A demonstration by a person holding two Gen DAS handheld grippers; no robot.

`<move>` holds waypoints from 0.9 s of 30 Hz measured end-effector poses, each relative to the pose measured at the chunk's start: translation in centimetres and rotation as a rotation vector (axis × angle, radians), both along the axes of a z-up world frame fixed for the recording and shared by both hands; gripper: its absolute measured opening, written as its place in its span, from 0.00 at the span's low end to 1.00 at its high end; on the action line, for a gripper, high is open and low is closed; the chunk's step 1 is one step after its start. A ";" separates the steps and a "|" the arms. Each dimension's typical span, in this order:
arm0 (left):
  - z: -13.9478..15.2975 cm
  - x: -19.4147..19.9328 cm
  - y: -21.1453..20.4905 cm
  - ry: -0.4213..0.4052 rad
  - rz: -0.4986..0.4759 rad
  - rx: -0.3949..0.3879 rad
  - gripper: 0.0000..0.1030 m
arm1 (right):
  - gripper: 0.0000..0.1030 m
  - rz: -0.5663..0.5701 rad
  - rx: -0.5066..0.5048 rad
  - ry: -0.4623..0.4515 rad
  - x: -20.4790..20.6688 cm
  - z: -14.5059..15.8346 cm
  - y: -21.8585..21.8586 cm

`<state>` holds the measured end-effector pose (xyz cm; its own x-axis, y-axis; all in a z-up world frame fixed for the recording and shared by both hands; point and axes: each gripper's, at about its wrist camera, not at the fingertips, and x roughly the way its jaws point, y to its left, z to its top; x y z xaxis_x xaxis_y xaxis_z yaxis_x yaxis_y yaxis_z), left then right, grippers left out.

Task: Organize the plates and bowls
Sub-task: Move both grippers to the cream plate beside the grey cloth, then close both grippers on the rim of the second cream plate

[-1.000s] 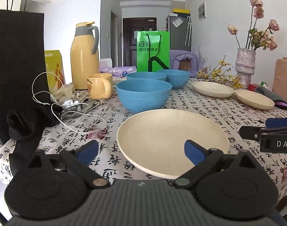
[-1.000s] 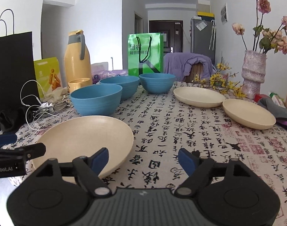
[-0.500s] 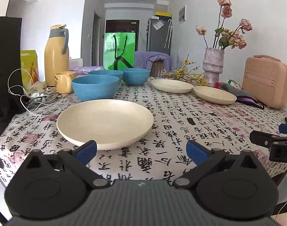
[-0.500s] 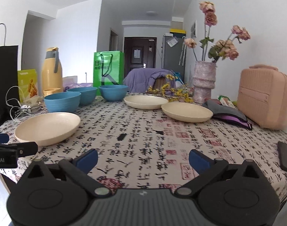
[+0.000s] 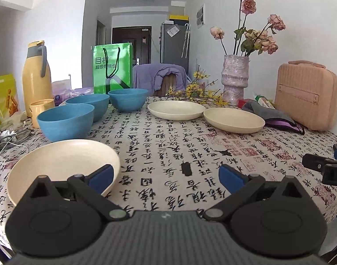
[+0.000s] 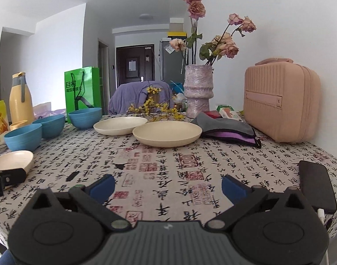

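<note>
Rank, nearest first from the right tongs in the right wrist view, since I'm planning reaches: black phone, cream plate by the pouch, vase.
1. Black phone, beside the right tongs, table edge.
2. Cream plate, mid-table ahead.
3. Vase, far side, behind the plate.

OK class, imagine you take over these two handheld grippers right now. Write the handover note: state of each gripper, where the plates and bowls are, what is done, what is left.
Left gripper: open, empty, near plate just ahead on its left.
Right gripper: open, empty; its jaws have just been opening, only tablecloth between them.
Three blue bowls stand separately in a row on the left.
Two more cream plates sit side by side near the vase.
Done: nothing stacked yet.
Left: probably gather the three plates into one pile, then nest the bowls.
</note>
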<state>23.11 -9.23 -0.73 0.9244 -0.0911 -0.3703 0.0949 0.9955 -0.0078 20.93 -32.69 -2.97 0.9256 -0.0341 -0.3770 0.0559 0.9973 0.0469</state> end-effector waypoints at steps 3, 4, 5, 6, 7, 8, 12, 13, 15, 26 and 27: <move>0.2 1.7 -1.4 -0.009 -0.009 0.001 1.00 | 1.00 -0.016 0.009 0.009 1.6 -0.2 -1.7; 0.3 2.2 -1.9 -0.011 -0.010 -0.003 1.00 | 1.00 -0.022 0.009 0.010 2.1 -0.2 -2.3; 0.3 2.8 -2.3 -0.011 -0.013 -0.008 1.00 | 1.00 -0.029 0.009 0.011 2.7 -0.2 -2.8; 0.4 3.5 -2.8 -0.007 -0.017 -0.011 1.00 | 1.00 -0.033 0.010 0.012 3.4 -0.3 -3.3; 0.4 4.2 -3.3 -0.002 -0.022 -0.012 1.00 | 1.00 -0.033 0.011 0.016 4.0 -0.3 -3.7; 0.5 5.0 -3.7 -0.001 -0.030 -0.015 1.00 | 1.00 -0.033 0.009 0.023 4.7 -0.4 -4.2; 0.7 7.8 -5.8 -0.007 -0.052 0.022 1.00 | 1.00 -0.031 -0.023 0.037 7.7 -0.2 -5.8; 0.7 8.6 -6.3 -0.004 -0.056 0.035 1.00 | 1.00 -0.035 -0.037 0.039 8.5 0.0 -6.1; 0.9 10.3 -7.1 0.015 -0.075 0.030 1.00 | 1.00 -0.037 -0.056 0.059 10.3 0.3 -6.9; 0.7 22.2 -10.3 0.157 -0.117 -0.068 0.95 | 0.77 -0.049 0.110 0.198 23.1 0.9 -12.2; 0.6 23.2 -10.5 0.167 -0.117 -0.081 0.89 | 0.73 -0.039 0.131 0.215 24.1 0.6 -12.5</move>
